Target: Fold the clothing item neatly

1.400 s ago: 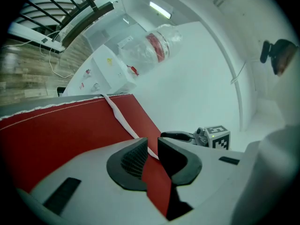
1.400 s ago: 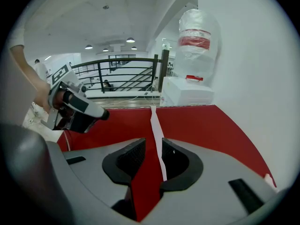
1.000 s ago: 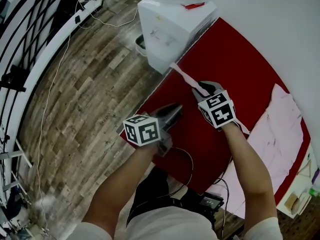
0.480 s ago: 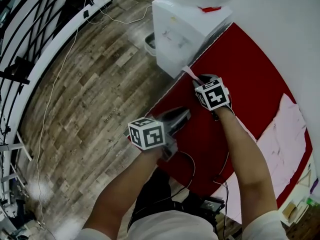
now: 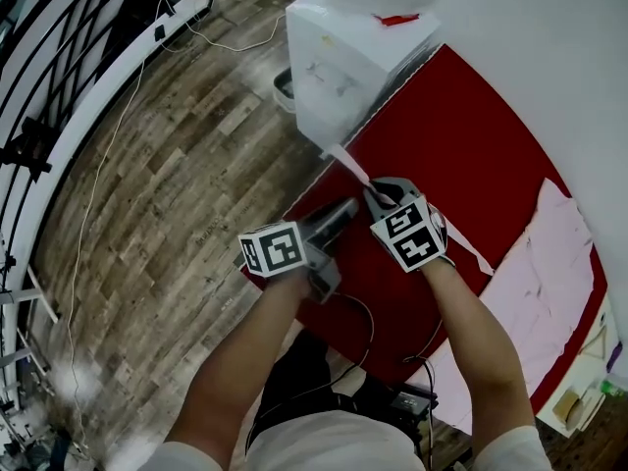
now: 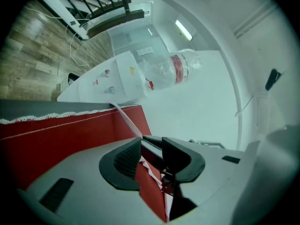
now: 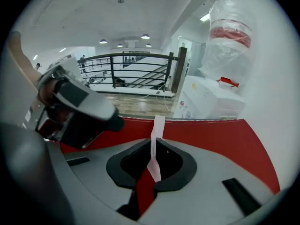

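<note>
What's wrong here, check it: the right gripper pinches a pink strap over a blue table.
The table is red, not blue, as the head view shows. The right gripper, whose jaws have just been closing, does pinch the pink strap over it.

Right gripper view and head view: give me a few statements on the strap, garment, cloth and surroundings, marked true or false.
1. The right gripper pinches the pink strap. True; its jaws have just been closing on it.
2. The tablecloth is blue. False: it is red.
3. The pink garment hangs over the railing. False: it lies on the tablecloth.
4. A white water dispenser stands beside the table. True.
</note>
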The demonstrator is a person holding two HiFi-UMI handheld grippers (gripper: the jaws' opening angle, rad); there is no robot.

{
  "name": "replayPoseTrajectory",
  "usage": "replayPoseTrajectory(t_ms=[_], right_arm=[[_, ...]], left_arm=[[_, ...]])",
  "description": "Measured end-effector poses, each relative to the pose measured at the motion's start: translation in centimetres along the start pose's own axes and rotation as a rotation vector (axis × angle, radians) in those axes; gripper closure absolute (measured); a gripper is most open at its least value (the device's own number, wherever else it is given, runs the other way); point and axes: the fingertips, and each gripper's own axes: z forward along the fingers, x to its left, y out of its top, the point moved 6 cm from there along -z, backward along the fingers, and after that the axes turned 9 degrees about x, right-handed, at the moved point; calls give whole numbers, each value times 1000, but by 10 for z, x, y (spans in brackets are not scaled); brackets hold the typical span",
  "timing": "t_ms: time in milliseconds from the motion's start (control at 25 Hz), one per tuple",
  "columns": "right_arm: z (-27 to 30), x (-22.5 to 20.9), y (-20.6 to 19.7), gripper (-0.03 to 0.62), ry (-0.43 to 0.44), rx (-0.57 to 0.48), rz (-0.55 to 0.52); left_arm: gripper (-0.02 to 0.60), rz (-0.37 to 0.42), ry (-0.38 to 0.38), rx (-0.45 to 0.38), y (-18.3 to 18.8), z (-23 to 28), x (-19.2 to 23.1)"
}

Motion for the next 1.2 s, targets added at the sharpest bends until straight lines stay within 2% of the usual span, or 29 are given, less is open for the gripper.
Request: replayPoseTrajectory(t_ms=[280, 440, 680, 760, 880, 960, 1080, 1200], right_arm=[[-35, 30, -11, 554, 20, -67, 29], [-52, 50, -21, 554, 2, -74, -42], [-69, 78, -45, 554, -2, -61, -146], [-73, 85, -51, 554, 8, -65, -156], [-79, 92, -58, 553, 13, -71, -158], [-79, 96, -62, 553, 21, -64, -156], [-78, 97, -70, 551, 58, -48, -127], [-84, 87, -72, 485, 87, -66, -28]], left_arm=[[410, -94, -13, -26, 0, 12, 15], [408, -106, -1, -52, 4, 12, 19], [411, -84, 37, -89, 10, 3, 23], [441, -82, 54, -81, 9, 1, 25], [545, -75, 91, -53, 4, -1, 27], [565, -58, 102, -26, 0, -1, 26], [568, 18, 119, 30, -6, 2, 19], [568, 110, 155, 81, -13, 3, 13]])
